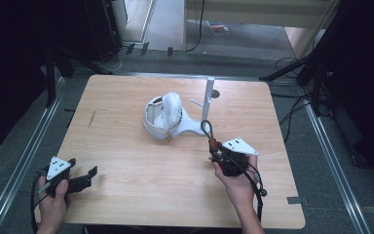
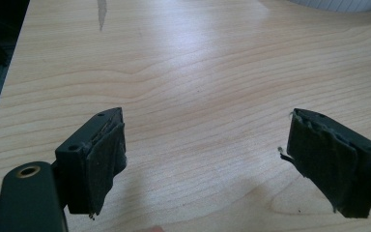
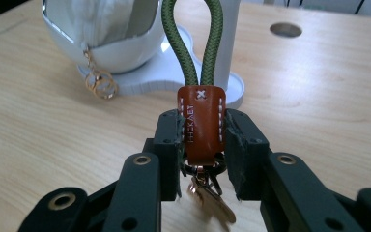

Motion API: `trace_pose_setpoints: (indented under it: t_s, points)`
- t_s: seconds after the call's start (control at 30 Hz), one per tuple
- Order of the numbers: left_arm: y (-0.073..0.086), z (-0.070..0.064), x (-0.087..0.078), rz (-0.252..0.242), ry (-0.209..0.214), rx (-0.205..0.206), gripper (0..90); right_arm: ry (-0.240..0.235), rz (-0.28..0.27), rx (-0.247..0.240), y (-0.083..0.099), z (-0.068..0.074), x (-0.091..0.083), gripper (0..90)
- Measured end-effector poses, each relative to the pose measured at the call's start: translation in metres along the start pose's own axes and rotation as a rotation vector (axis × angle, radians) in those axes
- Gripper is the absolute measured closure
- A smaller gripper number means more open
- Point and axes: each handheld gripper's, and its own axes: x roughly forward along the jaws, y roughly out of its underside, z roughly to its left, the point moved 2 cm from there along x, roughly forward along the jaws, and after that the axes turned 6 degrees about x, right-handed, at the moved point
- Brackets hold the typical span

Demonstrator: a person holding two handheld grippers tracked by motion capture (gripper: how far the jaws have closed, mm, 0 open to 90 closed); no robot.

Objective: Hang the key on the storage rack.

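A keychain with a green rope loop [image 3: 192, 43] and a brown leather tab [image 3: 201, 126] stands upright in my right gripper [image 3: 202, 145], whose jaws are shut on the tab; a gold clasp and key [image 3: 211, 198] hang below. In the high view the right gripper [image 1: 213, 147] holds the rope loop [image 1: 206, 128] just in front of the white stand [image 1: 207, 100] with its upright post and side peg. A white bowl [image 1: 163, 119] on the stand's base holds a white pouch [image 3: 108, 21] with gold rings [image 3: 101, 84]. My left gripper [image 1: 85, 178] rests open at the table's near left, its pads [image 2: 101, 164] over bare wood.
The wooden table [image 1: 126, 161] has a round hole [image 1: 215, 93] behind the stand. Metal rails run along both sides of the table, with dark equipment and cables on the floor beyond.
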Motion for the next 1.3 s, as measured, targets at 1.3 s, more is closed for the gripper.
trace_pose_setpoints:
  t_s: [1.3]
  points:
    - [0.000,0.000,0.000,0.000,-0.001,-0.001,14.6,0.048,-0.218,0.008,-0.045,0.008,-0.011,69.1]
